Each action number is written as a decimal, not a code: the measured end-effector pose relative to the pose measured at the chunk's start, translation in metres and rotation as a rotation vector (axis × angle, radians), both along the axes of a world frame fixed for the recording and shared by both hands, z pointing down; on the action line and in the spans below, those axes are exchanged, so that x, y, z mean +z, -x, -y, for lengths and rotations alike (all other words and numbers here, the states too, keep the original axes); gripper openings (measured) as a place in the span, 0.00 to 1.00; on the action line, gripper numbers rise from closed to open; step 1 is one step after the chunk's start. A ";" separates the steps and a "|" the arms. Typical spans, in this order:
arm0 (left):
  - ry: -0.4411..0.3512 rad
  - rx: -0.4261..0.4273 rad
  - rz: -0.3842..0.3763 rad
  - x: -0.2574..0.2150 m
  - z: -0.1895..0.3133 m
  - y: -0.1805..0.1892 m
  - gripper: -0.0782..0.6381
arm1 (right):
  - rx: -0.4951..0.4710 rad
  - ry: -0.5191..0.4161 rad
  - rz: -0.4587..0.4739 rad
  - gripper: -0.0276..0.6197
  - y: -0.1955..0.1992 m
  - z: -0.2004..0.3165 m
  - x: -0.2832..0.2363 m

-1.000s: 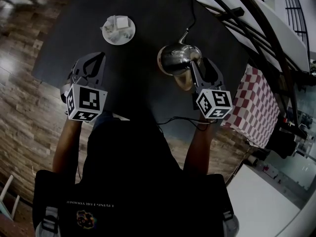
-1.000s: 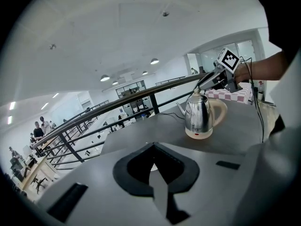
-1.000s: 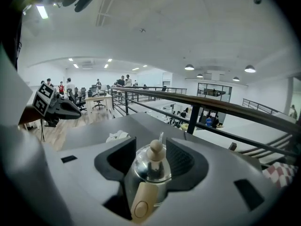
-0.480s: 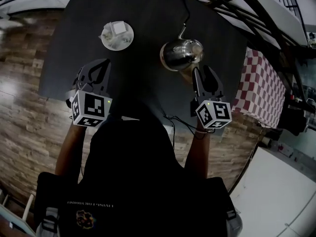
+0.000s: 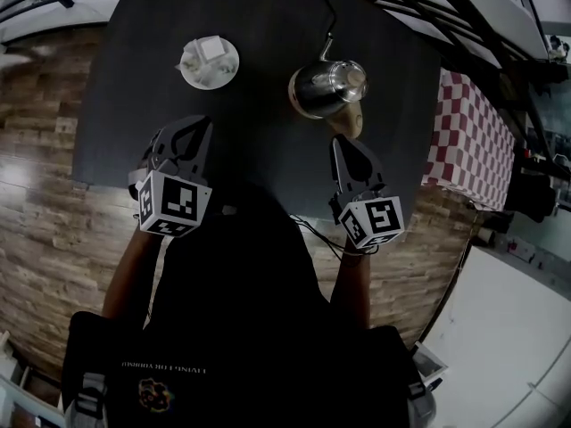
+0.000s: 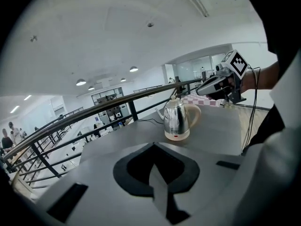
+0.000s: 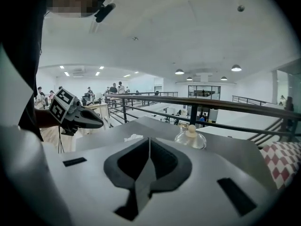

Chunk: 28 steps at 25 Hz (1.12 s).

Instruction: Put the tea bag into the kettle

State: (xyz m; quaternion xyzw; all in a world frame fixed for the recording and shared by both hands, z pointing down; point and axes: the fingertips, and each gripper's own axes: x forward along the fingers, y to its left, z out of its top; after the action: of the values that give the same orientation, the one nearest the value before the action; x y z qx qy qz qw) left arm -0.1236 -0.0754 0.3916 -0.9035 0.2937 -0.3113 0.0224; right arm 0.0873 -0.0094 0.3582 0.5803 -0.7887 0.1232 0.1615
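Observation:
The steel kettle (image 5: 323, 89) with a beige handle and a glass lid stands on the dark table (image 5: 268, 25), and it also shows in the left gripper view (image 6: 177, 120). White tea bags lie on a small saucer (image 5: 210, 61) at the far left of the table. My right gripper (image 5: 339, 143) sits just short of the kettle's handle. Its jaws have just been closing and are now shut with nothing between them (image 7: 149, 139). My left gripper (image 5: 200, 123) hovers below the saucer, also shut and empty (image 6: 152, 144).
A black cable (image 5: 326, 16) runs from the kettle off the table's far edge. A red-and-white checked cloth (image 5: 466, 141) lies to the right. Dark railings (image 7: 197, 102) border the table's far side. Wooden floor (image 5: 45, 176) lies to the left.
The right gripper has drawn back from the kettle towards the person and its jaws have closed. The left gripper has stayed in about the same place.

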 end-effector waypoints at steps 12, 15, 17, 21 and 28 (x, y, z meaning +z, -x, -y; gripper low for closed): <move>0.007 0.000 -0.011 -0.005 -0.029 -0.001 0.12 | -0.034 0.017 0.010 0.08 0.018 -0.023 0.000; 0.009 -0.002 -0.007 -0.007 -0.039 -0.004 0.12 | -0.044 0.012 0.021 0.08 0.018 -0.031 -0.001; 0.009 -0.002 -0.003 -0.007 -0.048 -0.007 0.12 | -0.051 0.008 0.030 0.08 0.017 -0.037 -0.002; 0.006 0.005 -0.003 -0.010 -0.064 -0.015 0.12 | -0.073 -0.002 0.039 0.08 0.019 -0.052 -0.004; 0.004 0.027 -0.009 -0.015 -0.097 -0.034 0.12 | -0.121 0.009 0.059 0.08 0.026 -0.083 0.002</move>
State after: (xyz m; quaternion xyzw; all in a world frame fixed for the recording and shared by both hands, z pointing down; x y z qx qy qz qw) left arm -0.0892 0.0219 0.3766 -0.9088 0.2810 -0.3077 0.0233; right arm 0.0612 0.0734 0.3606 0.5267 -0.8263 0.1337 0.1479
